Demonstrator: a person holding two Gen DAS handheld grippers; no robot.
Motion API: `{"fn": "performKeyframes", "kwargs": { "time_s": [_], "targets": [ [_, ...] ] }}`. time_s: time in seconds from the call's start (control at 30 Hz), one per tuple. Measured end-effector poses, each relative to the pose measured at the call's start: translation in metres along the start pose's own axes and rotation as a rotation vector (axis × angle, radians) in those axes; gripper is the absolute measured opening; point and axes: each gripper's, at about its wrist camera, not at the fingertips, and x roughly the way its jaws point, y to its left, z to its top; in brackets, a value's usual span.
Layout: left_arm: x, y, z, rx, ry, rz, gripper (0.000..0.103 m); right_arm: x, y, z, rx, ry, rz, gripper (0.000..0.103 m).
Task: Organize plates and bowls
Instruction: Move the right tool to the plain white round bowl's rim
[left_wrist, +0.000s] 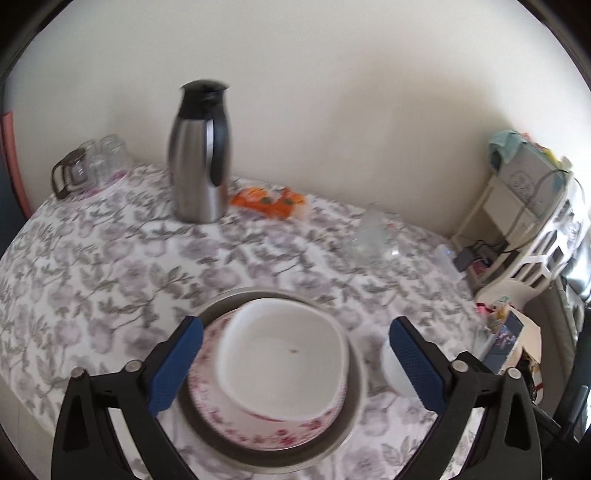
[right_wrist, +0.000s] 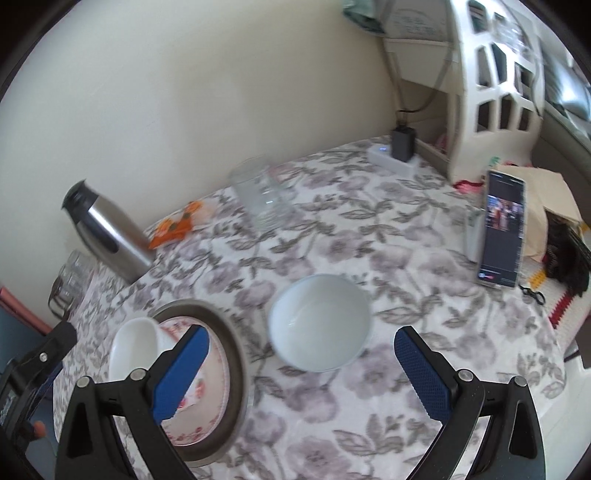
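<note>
Both grippers stand with jaws spread wide and nothing between the blue pads: the left gripper (left_wrist: 295, 365) hovers over a white bowl (left_wrist: 284, 358) that sits in a pink-flowered plate (left_wrist: 255, 428) on a dark round tray (left_wrist: 273, 458) at the lower centre of its view, touching none of them. Low in the right wrist view, the right gripper (right_wrist: 301, 373) frames a second white bowl (right_wrist: 319, 321), which rests alone on the flowered tablecloth (right_wrist: 332, 236) just right of the tray. No writing can be read anywhere; motion blur softens everything. At right a propped phone (right_wrist: 502, 232) shows a lit screen, its content illegible. Farther back stand a steel flask (left_wrist: 199, 155), an orange packet (left_wrist: 267, 201) and a clear glass jug (right_wrist: 262, 195), faint against the cloth.
</note>
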Motion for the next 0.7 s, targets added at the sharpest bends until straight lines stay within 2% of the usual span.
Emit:
{"fn": "performKeyframes", "kwargs": {
  "time_s": [0.1,0.27,0.43,0.6,0.67,0.7],
  "targets": [
    [0.004,-0.025,-0.006,0.056,0.020,-0.015,0.102,0.000,-0.023,0.003,0.035,-0.004,-0.013,0.102],
    [0.014,-0.059,-0.016,0.116,0.081,-0.106,0.102,0.004,-0.064,0.006,0.112,-0.002,-0.041,0.102],
    [0.027,-0.099,-0.034,0.208,0.106,-0.107,0.102,0.010,-0.095,0.006,0.175,0.002,-0.048,0.102],
    [0.052,-0.126,-0.055,0.274,0.168,-0.113,0.102,0.025,-0.108,0.006,0.185,0.009,-0.028,0.102],
    [0.062,-0.131,-0.062,0.279,0.194,-0.113,0.102,0.033,-0.109,0.005,0.178,0.008,-0.008,0.100],
    [0.067,-0.133,-0.065,0.277,0.205,-0.118,0.102,0.038,-0.109,0.005,0.174,0.015,0.002,0.096]
  ]
}}
